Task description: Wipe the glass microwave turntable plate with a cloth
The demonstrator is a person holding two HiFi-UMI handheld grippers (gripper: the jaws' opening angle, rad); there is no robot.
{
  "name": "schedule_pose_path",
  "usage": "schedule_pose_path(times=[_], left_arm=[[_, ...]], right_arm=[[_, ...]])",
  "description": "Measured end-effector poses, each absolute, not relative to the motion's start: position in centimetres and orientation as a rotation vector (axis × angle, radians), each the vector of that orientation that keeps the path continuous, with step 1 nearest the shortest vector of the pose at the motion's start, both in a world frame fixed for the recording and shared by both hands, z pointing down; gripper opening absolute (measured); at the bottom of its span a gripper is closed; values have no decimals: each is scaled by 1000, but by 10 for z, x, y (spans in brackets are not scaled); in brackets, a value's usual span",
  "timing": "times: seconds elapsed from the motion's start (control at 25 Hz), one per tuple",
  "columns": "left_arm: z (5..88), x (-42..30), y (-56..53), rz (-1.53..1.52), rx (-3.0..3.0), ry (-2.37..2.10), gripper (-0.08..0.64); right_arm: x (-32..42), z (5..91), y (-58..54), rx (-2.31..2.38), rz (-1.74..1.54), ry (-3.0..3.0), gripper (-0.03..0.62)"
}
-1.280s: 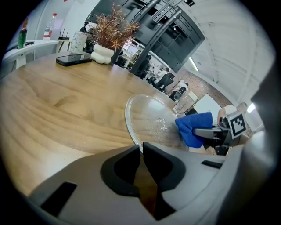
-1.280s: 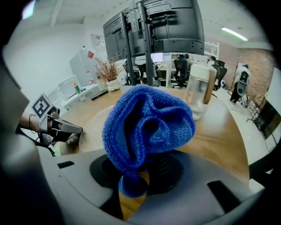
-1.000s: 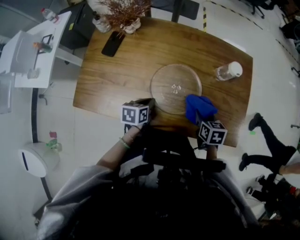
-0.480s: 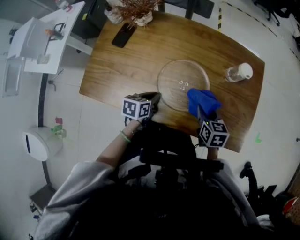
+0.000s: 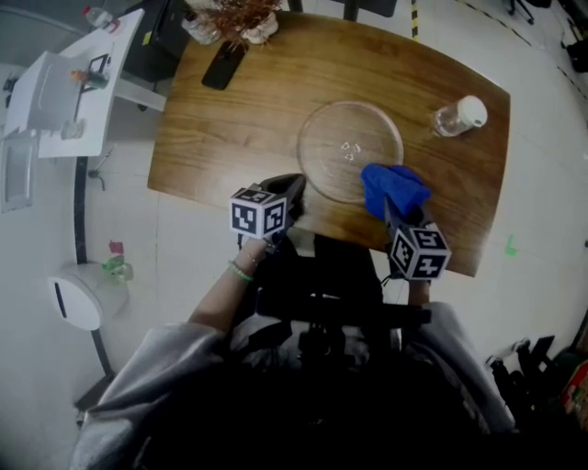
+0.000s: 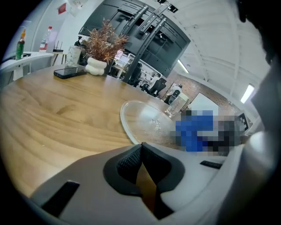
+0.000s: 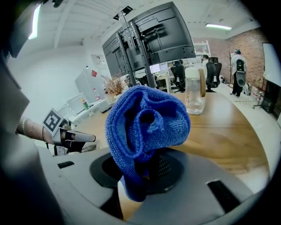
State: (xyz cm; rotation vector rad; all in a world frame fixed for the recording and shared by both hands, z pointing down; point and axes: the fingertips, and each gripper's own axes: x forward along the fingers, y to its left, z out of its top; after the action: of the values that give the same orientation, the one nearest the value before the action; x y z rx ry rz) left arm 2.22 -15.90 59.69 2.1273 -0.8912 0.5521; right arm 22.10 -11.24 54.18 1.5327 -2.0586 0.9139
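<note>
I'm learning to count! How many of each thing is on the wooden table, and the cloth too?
Glass plate: 1
Blue cloth, held in the right gripper: 1
Clear bottle: 1
Black phone: 1
Dried plant: 1
Small jar beside that plant: 1
Total: 6

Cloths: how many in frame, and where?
1. The blue cloth is clamped in the right gripper, bunched over the glass plate's near-right rim. No other shows on the table, though the person's body hides part of its near edge.
</note>
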Motion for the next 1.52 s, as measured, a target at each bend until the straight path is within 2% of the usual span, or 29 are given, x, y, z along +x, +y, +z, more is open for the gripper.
schedule_pose_path(times=[0.16, 0.32, 0.68, 0.96, 1.16, 1.52], left_arm=[[591, 28, -149, 556, 2229, -826, 0], [588, 16, -128, 431, 2222, -713, 0], [563, -117, -102, 282, 2247, -753, 0], [552, -168, -50, 254, 2288, -668, 0], [552, -161, -27, 244, 2287, -588, 0], [497, -132, 0, 105, 2316, -514, 0]], right_arm=[[221, 541, -97, 1591, 900, -2005, 117], [196, 532, -80, 1673, 887, -1981, 117], [89, 523, -26, 1815, 907, -1988, 117], [20, 523, 41, 1827, 976, -2006, 117], [8, 520, 80, 1774, 883, -1938, 117], [12, 513, 97, 1799, 946, -1987, 117]])
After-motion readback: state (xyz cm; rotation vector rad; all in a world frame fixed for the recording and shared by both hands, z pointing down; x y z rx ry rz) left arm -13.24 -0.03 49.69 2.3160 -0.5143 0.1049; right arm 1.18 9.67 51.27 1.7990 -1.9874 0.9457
